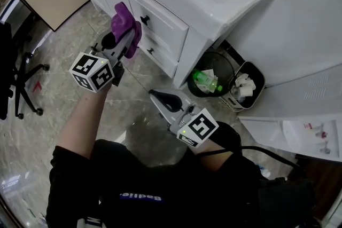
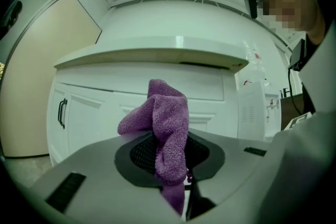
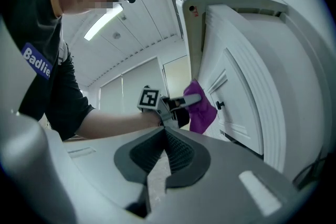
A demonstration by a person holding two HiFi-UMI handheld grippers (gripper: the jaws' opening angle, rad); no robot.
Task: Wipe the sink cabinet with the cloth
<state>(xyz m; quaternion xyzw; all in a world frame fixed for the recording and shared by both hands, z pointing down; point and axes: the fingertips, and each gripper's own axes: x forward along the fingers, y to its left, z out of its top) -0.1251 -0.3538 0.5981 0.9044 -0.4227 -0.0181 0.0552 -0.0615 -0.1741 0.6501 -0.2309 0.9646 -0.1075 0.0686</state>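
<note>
Where the person stands back from the sink cabinet (image 1: 165,26), right gripper (image 1: 156,95) hangs nearest, jaws pressed together on nothing, short of its drawers. Farther in, left gripper (image 1: 127,39) pinches purple cloth (image 1: 123,16) just before the drawer fronts; contact unclear.

The cloth (image 2: 169,123) was purple terry, nappy and matt. The sink cabinet (image 1: 160,29) had a smooth white painted finish with a soft sheen, and its drawer knob (image 1: 145,20) was black and dull. The left gripper (image 2: 169,160) and right gripper (image 3: 164,136) had matt grey plastic shells with black ribbed pads (image 3: 181,157). The floor (image 1: 59,56) was glossy, marble-veined tile that threw back light.
</note>
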